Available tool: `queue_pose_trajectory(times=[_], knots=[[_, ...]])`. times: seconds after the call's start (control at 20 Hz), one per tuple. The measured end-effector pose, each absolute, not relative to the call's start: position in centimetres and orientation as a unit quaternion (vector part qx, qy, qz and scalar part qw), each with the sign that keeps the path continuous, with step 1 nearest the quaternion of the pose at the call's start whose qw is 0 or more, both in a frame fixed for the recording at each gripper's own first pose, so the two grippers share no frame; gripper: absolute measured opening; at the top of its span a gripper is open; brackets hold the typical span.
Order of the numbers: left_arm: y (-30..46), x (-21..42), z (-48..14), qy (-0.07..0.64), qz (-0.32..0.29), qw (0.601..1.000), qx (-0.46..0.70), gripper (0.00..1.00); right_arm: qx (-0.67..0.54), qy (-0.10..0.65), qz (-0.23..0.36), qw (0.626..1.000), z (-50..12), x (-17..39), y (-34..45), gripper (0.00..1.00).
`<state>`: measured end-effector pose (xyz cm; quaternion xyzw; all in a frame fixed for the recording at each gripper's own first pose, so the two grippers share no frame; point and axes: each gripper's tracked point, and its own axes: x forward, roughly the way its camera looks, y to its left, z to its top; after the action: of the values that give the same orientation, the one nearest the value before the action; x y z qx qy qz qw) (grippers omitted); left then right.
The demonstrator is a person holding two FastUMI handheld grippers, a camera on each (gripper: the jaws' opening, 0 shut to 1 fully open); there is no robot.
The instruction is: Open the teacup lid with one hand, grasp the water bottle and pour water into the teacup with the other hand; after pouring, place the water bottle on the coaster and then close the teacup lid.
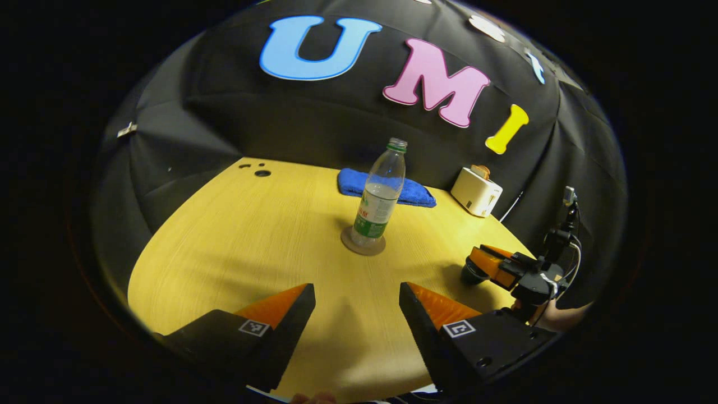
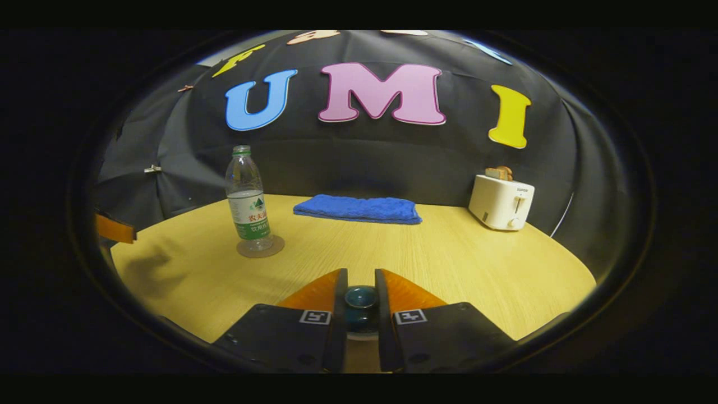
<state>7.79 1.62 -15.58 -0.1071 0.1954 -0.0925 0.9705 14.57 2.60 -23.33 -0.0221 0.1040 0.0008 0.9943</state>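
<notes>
Left gripper (image 1: pixel 357 306) is just hanging low over the table with its fingers spread wide apart, nothing between them. Right gripper (image 2: pixel 360 297) has its fingers pulled in close, nearly parallel, pinching a small round knob from both sides. A bit of the person's hand (image 1: pixel 561 317) shows behind it.

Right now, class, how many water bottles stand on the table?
1. The water bottle stands upright on the round coaster, in front of the folded blue towel.

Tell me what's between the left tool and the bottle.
Nothing: in the left gripper view, bare table runs from the open left tool to the bottle, which stands on its coaster.
</notes>
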Motion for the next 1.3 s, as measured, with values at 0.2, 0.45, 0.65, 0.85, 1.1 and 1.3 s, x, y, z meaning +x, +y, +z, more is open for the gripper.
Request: queue_pose_trajectory(times=[0.2, 0.45, 0.65, 0.85, 1.1, 1.3], knots=[[0.8, 7.0, -16.2, 0.208, -0.089, 0.963, -0.146, 0.96, -0.027, 0.104, -0.001, 0.994, -23.4, 14.5, 2.3, 0.29], [-0.4, 8.3, -14.8, 0.187, -0.094, 0.963, -0.172, 0.96, -0.040, 0.106, 0.004, 0.993, -23.8, 14.0, 2.6, 0.28], [-0.4, 8.5, -14.0, 0.175, -0.090, 0.967, -0.159, 0.96, -0.039, 0.104, 0.004, 0.994, -23.8, 13.9, 2.7, 0.25], [-0.2, 8.6, -12.6, 0.164, -0.077, 0.972, -0.151, 0.96, -0.018, 0.110, 0.006, 0.994, -23.5, 13.7, 2.5, 0.56], [-0.1, 9.5, -6.4, 0.097, -0.041, 0.991, -0.084, 0.96, -0.026, 0.080, -0.001, 0.996, -17.0, 11.9, 1.0, 0.98], [-1.6, 9.6, -0.1, 0.053, -0.023, 0.996, -0.061, 0.96, -0.009, 0.060, -0.012, 0.998, -10.3, 9.4, -0.8, 0.96]])
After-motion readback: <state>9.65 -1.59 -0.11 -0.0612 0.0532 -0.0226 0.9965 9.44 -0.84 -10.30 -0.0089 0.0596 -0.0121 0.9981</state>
